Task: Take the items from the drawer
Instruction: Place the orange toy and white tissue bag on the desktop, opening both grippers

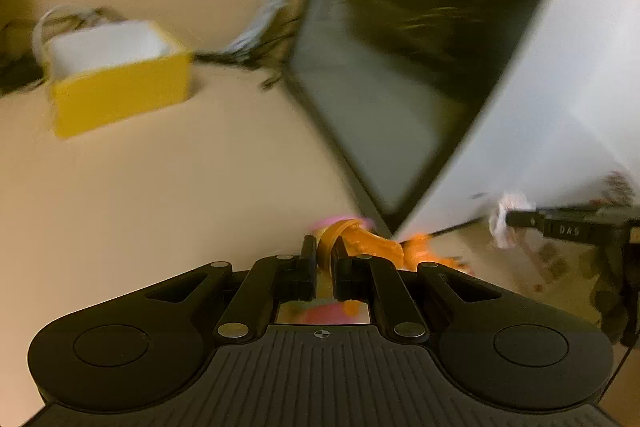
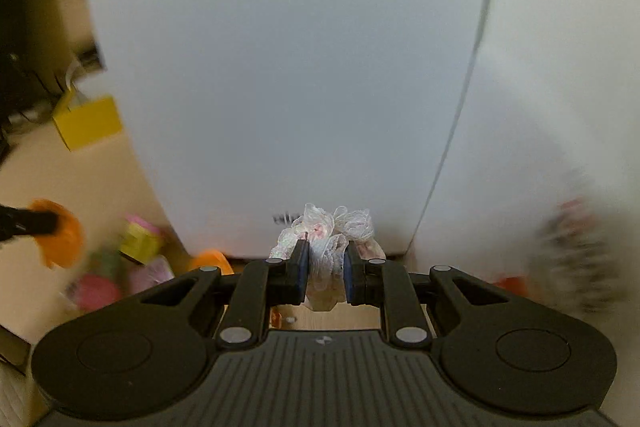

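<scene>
Left wrist view: my left tool [image 1: 324, 259] is clamped on a crumpled orange item [image 1: 360, 243], soft-looking, maybe cloth or plastic, blurred, with a pink edge behind it that I cannot identify. It hangs over the tan desk [image 1: 180, 195], just beside the corner of a white cabinet [image 1: 580, 87]. A yellow box [image 1: 120, 95] with a white inside stands well apart to the left, white and dark cables [image 1: 260, 31] behind it. At the right edge I see my right tool [image 1: 508, 219] pinching a white lacy bundle [image 1: 505, 209]. Right wrist view confirms it: the tool's pads [image 2: 301, 267] press from both sides on the bundle, a crumpled white mesh with pinkish marks, close before the white cabinet front. Down left, small things lie on the desk: a yellow-green tub [image 2: 140, 237], pink pieces [image 2: 96, 291], another orange piece [image 2: 212, 259]; all smeared. I cannot see the drawer itself in either view. Judgement: both tools carry one item each, so the task is midway; some items look already out, these two are yet to be set down, and what is left inside I cannot tell.
</scene>
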Demonstrator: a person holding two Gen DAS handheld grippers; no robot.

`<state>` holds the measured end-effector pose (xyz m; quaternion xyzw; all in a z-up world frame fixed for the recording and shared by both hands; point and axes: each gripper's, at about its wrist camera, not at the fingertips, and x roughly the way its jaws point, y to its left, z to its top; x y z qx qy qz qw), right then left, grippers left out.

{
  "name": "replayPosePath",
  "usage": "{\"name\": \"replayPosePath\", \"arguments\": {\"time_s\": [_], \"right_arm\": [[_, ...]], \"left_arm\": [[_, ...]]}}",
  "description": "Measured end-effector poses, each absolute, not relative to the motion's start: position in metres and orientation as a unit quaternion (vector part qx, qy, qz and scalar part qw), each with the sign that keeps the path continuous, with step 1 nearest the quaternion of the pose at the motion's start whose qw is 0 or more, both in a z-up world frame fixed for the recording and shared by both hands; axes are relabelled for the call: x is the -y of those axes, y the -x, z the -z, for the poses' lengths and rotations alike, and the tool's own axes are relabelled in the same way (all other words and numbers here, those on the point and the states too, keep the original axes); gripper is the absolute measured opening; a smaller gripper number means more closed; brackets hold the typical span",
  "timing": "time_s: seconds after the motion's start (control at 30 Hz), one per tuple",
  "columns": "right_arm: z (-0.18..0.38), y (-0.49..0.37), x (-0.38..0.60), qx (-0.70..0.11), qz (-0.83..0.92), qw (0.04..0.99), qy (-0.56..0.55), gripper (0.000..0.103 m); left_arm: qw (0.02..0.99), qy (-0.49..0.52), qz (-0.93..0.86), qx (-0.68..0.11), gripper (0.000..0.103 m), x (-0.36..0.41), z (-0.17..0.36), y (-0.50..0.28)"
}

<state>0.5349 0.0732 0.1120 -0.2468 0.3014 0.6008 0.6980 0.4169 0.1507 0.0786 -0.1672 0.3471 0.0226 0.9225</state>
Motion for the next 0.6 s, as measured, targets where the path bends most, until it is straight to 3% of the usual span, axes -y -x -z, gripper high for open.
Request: {"name": "replayPosePath", "arguments": {"time_s": [0.27,0.4,0.6], "right_arm": [[-0.046,-0.537,-0.125,-0.354,-0.580,0.678,0.280,0.018],[-0.042,-0.536,-0.132,-0.358,-0.579,0.674,0.286,0.040],[-0.056,-0.533,-0.125,-0.351,-0.585,0.680,0.271,0.054]], "left_arm": [[0.897,0.188,-0.093,-0.389,0.009,-0.187,-0.043,-0.407],[0.887,0.208,-0.108,-0.398,0.010,-0.191,-0.027,-0.409],[0.882,0.198,-0.124,-0.409,0.018,-0.186,-0.024,-0.405]]}}
